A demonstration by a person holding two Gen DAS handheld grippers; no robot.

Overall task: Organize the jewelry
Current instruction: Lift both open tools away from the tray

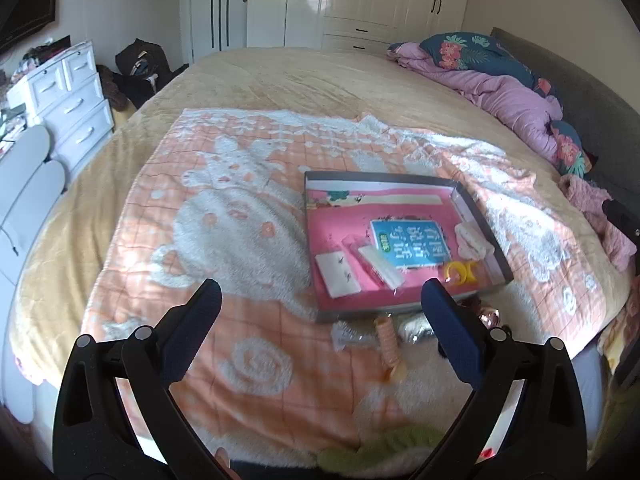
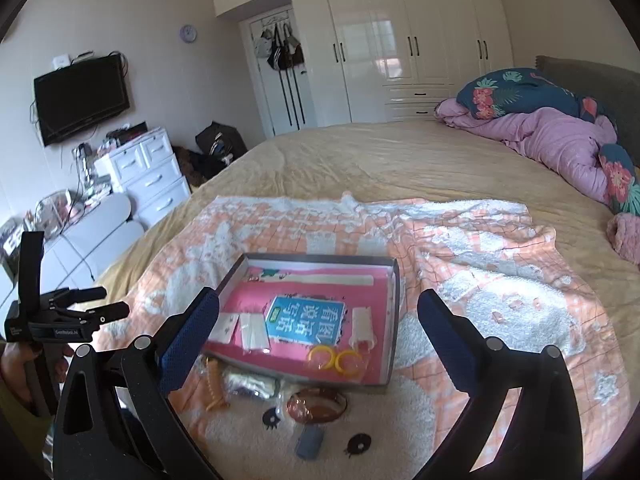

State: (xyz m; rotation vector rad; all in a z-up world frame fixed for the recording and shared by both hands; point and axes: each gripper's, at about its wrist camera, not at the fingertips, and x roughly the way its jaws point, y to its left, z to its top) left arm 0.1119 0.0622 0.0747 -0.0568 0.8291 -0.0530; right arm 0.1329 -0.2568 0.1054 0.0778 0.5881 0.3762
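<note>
A grey-walled box [image 1: 486, 222] [image 2: 394, 304] with a pink floor lies on the peach blanket. In it are a blue booklet [image 1: 412, 242] [image 2: 306, 318], white earring cards [image 1: 338, 274] [image 2: 224, 328], clear packets [image 1: 380, 266] and yellow hoops [image 1: 460, 272] [image 2: 334, 360]. In front of the box lie an orange spiral hair tie [image 1: 388, 340] [image 2: 214, 390], a silvery packet [image 1: 414, 328] [image 2: 250, 384], a brown bagged piece [image 2: 316, 404] and black pieces [image 2: 358, 444]. My left gripper [image 1: 320, 300] is open and empty above them. My right gripper [image 2: 318, 306] is open and empty.
The peach blanket [image 1: 240, 208] [image 2: 500, 264] lies on a beige bedspread [image 1: 312, 76]. A purple duvet and floral pillow [image 2: 560, 136] are at the far right. White drawers [image 2: 152, 176] stand left of the bed. The left gripper's body [image 2: 60, 320] shows at the right wrist view's left.
</note>
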